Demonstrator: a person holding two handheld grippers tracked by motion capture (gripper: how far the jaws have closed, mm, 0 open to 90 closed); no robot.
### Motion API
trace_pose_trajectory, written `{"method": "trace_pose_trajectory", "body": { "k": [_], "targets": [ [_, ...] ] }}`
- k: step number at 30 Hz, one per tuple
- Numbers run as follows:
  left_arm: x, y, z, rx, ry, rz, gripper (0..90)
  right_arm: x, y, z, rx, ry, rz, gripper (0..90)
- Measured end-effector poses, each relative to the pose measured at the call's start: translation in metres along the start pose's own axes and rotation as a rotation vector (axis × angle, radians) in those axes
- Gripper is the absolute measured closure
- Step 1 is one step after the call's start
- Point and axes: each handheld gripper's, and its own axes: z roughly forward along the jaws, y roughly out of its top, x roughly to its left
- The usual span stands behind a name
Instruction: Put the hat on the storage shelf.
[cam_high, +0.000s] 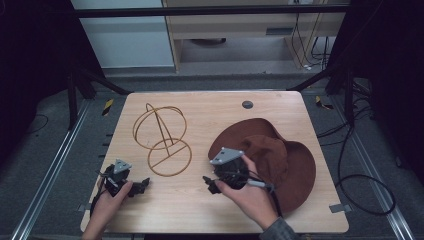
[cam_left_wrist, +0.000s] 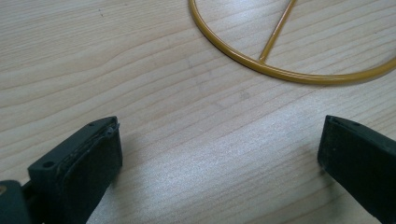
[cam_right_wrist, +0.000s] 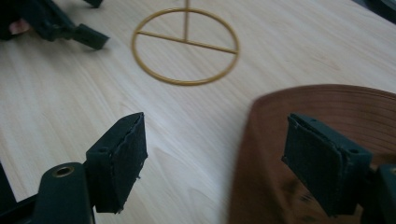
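Overhead, the left gripper (cam_high: 141, 186) rests near the table's (cam_high: 210, 107) front left corner and the right gripper (cam_high: 210, 184) near the front edge, just beside the brown hat (cam_high: 295, 165), with the gold wire hat stand (cam_high: 162, 137) toward the left edge. In the left gripper view, the jaws gape wide over bare wood, empty, short of the stand's base ring (cam_left_wrist: 280, 72). In the right gripper view, the jaws are likewise wide apart, holding nothing, one over the hat's brim (cam_right_wrist: 280, 140).

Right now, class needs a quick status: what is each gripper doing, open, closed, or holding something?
Left gripper: open, holding nothing, over bare table near the wire stand.
Right gripper: open, holding nothing, at the edge of the brown hat.
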Motion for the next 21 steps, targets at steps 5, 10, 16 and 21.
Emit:
{"method": "trace_pose_trajectory", "body": {
  "k": [5, 10, 16, 21],
  "targets": [
    [0.000, 0.000, 0.000, 0.000, 0.000, 0.000, 0.0, -0.032, -0.001, -0.020, 0.032, -0.027, 0.013, 20.2],
    [0.000, 0.000, 0.000, 0.000, 0.001, 0.003, 0.0, -0.056, -0.013, -0.038, 0.052, -0.046, 0.043, 16.0],
    [0.000, 0.000, 0.000, 0.001, 0.000, 0.001, 0.0, -0.078, -0.029, -0.061, 0.079, -0.060, 0.064, 13.0],
    [0.000, 0.001, 0.001, 0.005, 0.001, 0.003, 0.0, -0.096, -0.034, -0.078, 0.116, -0.086, 0.082, 15.0]
  ]
}}
